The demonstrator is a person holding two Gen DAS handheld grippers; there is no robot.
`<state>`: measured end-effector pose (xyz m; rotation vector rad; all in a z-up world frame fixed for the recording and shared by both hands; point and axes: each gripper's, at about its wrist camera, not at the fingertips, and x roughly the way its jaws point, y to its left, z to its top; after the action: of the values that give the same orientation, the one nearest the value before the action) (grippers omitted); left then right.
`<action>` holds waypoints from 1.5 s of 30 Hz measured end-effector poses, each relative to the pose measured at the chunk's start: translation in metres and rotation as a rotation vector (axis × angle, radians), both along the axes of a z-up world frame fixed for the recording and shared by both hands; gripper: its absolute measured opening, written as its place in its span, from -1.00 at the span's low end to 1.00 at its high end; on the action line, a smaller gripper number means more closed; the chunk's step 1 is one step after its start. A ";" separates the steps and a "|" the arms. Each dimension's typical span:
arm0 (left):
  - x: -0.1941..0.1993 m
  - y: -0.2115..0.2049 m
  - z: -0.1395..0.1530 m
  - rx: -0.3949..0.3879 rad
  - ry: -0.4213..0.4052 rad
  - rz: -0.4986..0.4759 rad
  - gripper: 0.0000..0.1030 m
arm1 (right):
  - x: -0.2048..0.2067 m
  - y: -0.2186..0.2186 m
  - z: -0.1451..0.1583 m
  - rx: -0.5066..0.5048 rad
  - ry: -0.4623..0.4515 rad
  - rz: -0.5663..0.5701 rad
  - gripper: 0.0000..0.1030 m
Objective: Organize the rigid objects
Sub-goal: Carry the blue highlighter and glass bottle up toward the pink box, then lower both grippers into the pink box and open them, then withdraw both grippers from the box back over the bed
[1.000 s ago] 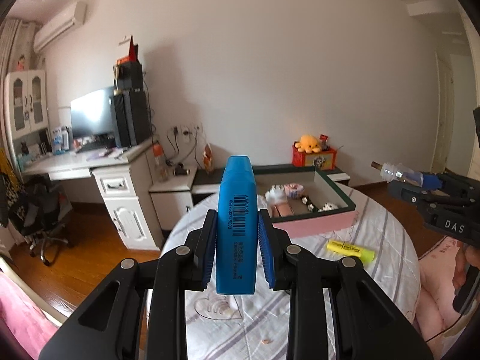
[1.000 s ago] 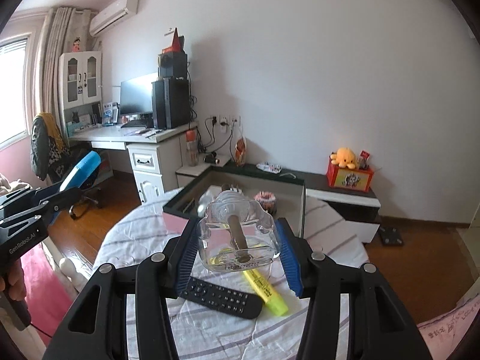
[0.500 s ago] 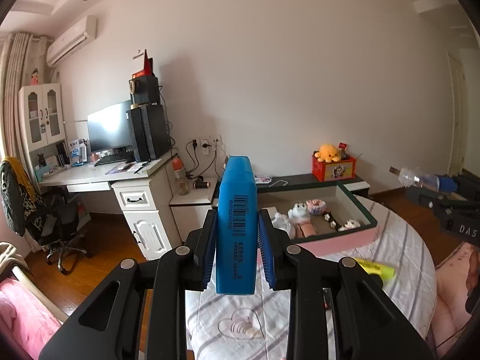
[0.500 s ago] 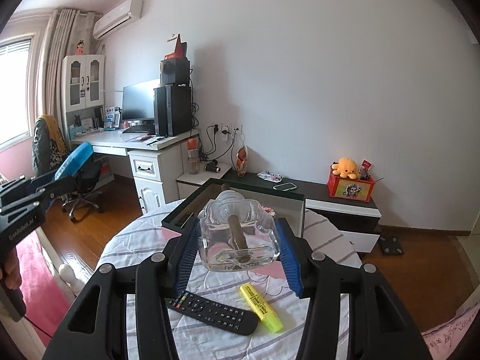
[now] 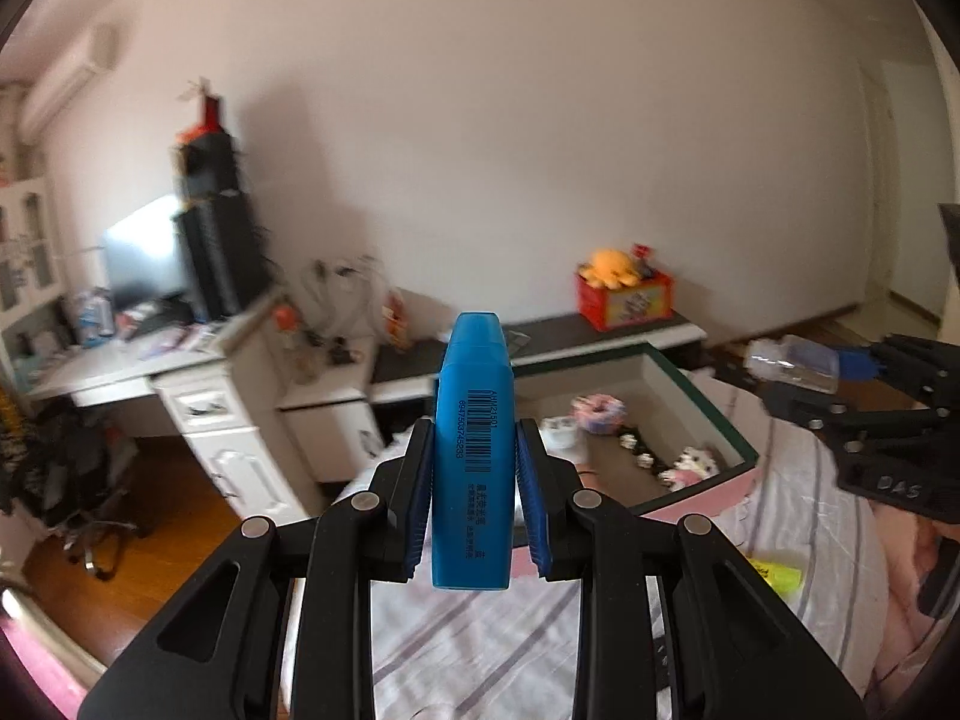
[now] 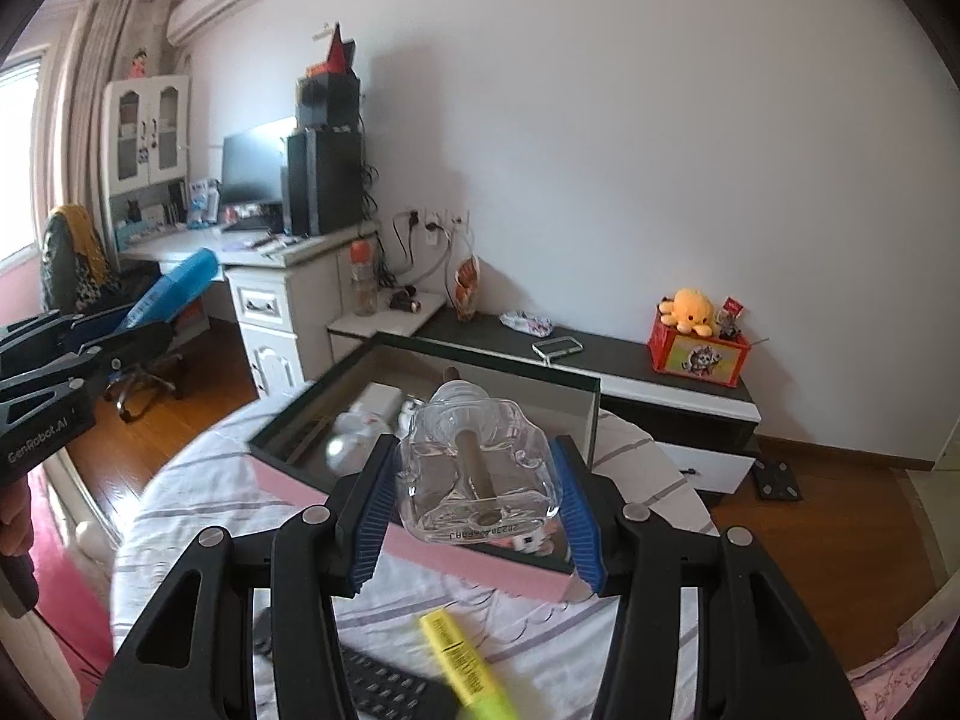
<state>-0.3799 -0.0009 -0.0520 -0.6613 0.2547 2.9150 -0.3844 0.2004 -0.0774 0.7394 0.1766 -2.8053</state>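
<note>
Round counter (image 6: 198, 516) under striped white cloth, carrying an open pink-walled box (image 6: 480, 564), a yellow highlighter (image 6: 462, 666) and a black remote (image 6: 384, 690). Left tongs (image 5: 473, 483) clenched on an upright blue plastic highlighter (image 5: 474, 456). Right tongs (image 6: 477, 495) clamped around a clear glass bottle (image 6: 480, 474), above the box's near wall.

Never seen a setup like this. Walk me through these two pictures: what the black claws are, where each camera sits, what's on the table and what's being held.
The black claws are hand-held grippers, one in each of a person's hands, each with a wide-angle camera looking along its fingers. In the left camera's picture, the left gripper is shut on a blue highlighter. In the right camera's picture, the right gripper is shut on a clear glass bottle. Each gripper also shows at the edge of the other's picture. Below is a round table under a striped cloth, with an open box of small items, a yellow highlighter and a black remote.
</note>
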 end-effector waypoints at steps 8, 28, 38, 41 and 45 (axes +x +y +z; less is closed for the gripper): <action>-0.085 0.035 -0.060 -0.041 -0.183 -0.050 -0.48 | -0.066 0.006 -0.045 0.025 -0.136 -0.013 0.01; -0.111 0.007 -0.103 -0.010 -0.282 0.031 0.18 | -0.107 -0.026 -0.091 0.009 -0.302 0.069 0.09; -0.023 -0.023 -0.051 0.069 -0.117 0.075 0.91 | -0.037 -0.019 -0.032 -0.032 -0.157 0.035 0.57; 0.009 -0.031 -0.034 0.082 -0.066 0.096 0.98 | -0.007 -0.020 -0.015 -0.038 -0.106 0.039 0.58; 0.054 -0.036 -0.017 0.082 0.002 0.132 0.99 | 0.032 -0.020 0.001 -0.036 -0.035 0.025 0.68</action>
<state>-0.3256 -0.0373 -0.0694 -0.6878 0.0940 3.0319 -0.3521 0.1803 -0.0765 0.7712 0.1276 -2.7623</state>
